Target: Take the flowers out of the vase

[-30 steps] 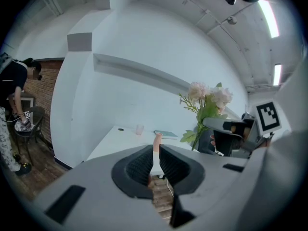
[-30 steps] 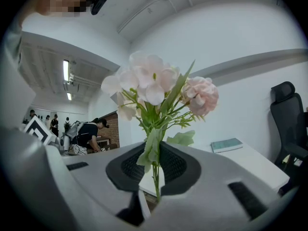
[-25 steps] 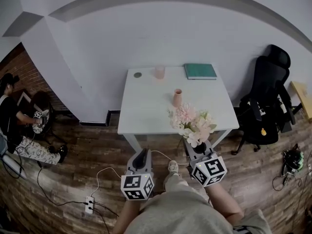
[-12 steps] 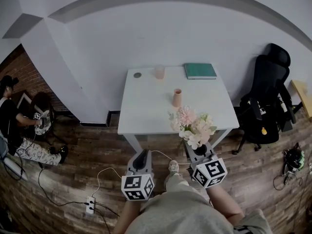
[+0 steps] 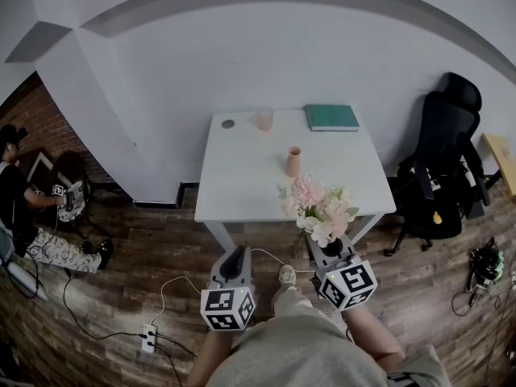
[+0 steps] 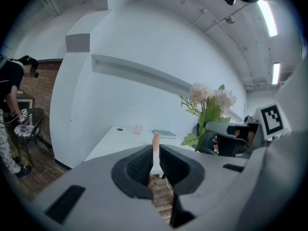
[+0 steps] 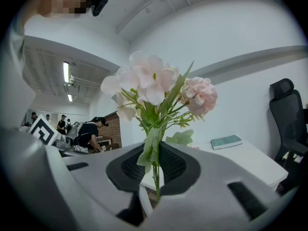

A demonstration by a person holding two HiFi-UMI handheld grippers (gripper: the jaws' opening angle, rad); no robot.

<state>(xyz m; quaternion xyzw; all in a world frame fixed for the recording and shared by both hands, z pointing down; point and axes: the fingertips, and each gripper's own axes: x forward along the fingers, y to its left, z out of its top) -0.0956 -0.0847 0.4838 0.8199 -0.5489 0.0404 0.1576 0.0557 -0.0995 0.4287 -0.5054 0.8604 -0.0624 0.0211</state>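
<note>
I see the person standing just short of the white desk (image 5: 242, 180), with a gripper in each hand. The right gripper (image 7: 155, 170) has its 2 jaws clamped on the green stems of the flowers (image 7: 154, 83). Those jaws have just been closing a little tighter, with the stems between their ribbed pads. The bunch of pink and white blooms stands upright above the jaws. It is out of the vase (image 5: 293, 161) and sits over the desk's near edge, toward the right corner.

The vase is small and pink. It stands upright on the desk, right of the middle and further back than the flowers, not touching them.

The left gripper (image 6: 154, 163) hangs beside the right one, in front of the desk and above the wooden floor (image 5: 161, 248). Its 2 jaws are together with nothing held between them.

Along the desk's far edge there is a pale cup (image 5: 264, 119), a green book (image 5: 330, 118) to its right, and a small dark round thing (image 5: 228, 123) to its left. A black office chair (image 5: 439, 164) stands to the right of the desk. At the far left, by a brick wall (image 5: 48, 123), 1 person (image 5: 14, 188) in a dark top sits. A white power strip (image 5: 147, 339) lies on the floor.
</note>
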